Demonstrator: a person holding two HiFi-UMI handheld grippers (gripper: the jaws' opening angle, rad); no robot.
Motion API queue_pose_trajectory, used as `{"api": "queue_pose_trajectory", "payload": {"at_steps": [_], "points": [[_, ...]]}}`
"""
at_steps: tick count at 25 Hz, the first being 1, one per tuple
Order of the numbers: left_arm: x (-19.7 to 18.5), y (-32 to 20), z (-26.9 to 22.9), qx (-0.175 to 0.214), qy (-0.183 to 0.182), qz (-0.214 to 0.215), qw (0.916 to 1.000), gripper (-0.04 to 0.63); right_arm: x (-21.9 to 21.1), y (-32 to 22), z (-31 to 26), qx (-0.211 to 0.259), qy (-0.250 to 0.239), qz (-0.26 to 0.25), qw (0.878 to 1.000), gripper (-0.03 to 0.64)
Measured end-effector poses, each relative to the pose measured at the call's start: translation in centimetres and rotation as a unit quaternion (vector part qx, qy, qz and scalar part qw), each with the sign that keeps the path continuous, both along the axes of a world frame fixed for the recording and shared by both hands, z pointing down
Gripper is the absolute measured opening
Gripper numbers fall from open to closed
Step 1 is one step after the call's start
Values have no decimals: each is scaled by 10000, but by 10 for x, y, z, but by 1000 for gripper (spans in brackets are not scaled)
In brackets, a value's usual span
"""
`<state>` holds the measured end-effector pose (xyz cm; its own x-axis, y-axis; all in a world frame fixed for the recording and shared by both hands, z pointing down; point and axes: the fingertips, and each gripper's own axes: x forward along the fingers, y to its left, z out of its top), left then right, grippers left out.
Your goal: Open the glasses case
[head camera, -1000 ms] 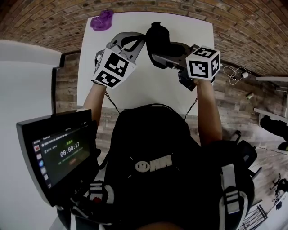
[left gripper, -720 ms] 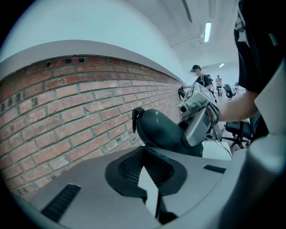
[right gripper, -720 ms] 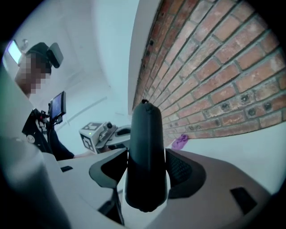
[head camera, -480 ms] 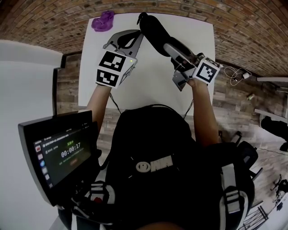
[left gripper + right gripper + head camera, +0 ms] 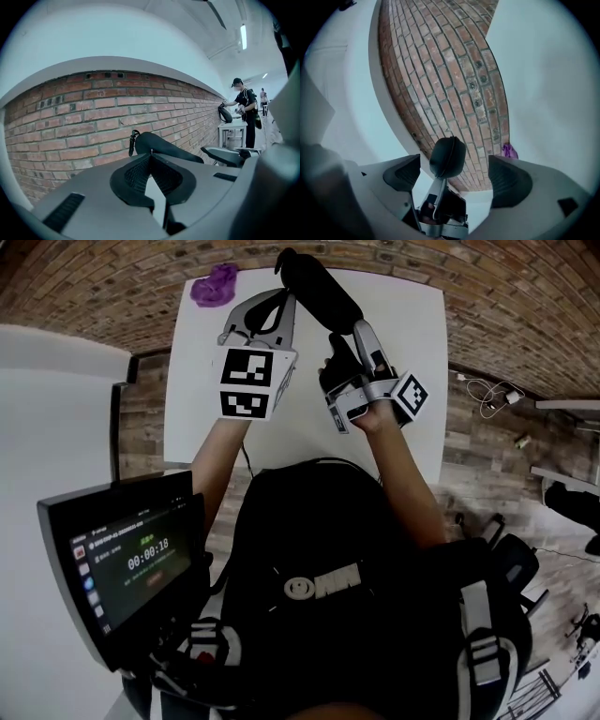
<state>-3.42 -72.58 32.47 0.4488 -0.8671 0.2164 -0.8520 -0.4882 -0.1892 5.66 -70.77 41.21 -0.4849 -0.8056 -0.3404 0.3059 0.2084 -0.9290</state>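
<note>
Up over the far end of the white table [image 5: 412, 324], the black glasses case [image 5: 317, 289] is held in the air, clear of the top. L gripper [image 5: 279, 307] has its jaws fully together right at the case's near end. I read that as a pinch on some thin edge or tab, tho I can't make out which part. R gripper [image 5: 345, 345] has just been spreading its jaws, and they stand about as wide as they go. Its own view shows the case end-on between the pads [image 5: 401, 174], touching neither.

Case looks closed from here, w/ a seam running round the end and a small loop at the far tip. So I reckon we're mid-step: L steadies, R lines up for a grab on one half. Next move, imo: bring R fwd so the pads bracket one shell, close firmly, then pull against L. Risk is the thin L pinch slipping. Purple thing [image 5: 214, 282] sits by the table's far-left corner, well apart.
</note>
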Motion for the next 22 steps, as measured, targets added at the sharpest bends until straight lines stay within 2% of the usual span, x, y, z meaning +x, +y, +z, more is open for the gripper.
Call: {"api": "queue_pose_trajectory", "payload": {"at_steps": [2, 5, 9, 10, 11, 12, 15, 17, 20, 22], "points": [[7, 2, 0, 44, -39, 45, 10000, 5, -6, -5, -12, 48, -237, 73, 9997, 434], [27, 12, 7, -29, -145, 369, 9992, 5, -9, -16, -27, 43, -482, 249, 9985, 434], [54, 34, 24, -22, -687, 885, 9937, 5, 8, -30, -27, -227, -665, 700, 9951, 431], [56, 37, 28, -26, -784, 948, 9924, 5, 15, -31, -24, -299, -578, 834, 9944, 425], [58, 39, 31, -51, -838, 1007, 9914, 5, 22, -32, -22, -336, -444, 959, 9938, 345], [59, 41, 35, -90, -870, 1068, 9904, 5, 28, -33, -21, -331, -290, 1059, 9934, 299], [62, 45, 43, -246, -803, 1204, 9892, 5, 38, -30, -24, -128, 89, 1130, 9935, 278], [61, 45, 44, -398, -525, 1248, 9900, 5, 42, -26, -28, 119, 325, 1026, 9941, 270], [50, 38, 42, -582, -192, 1159, 9914, 5, 48, -21, -37, 599, 818, 723, 9922, 264], [42, 33, 40, -610, -158, 1108, 9918, 5, 44, -17, -45, 945, 1088, 408, 9887, 258]]}}
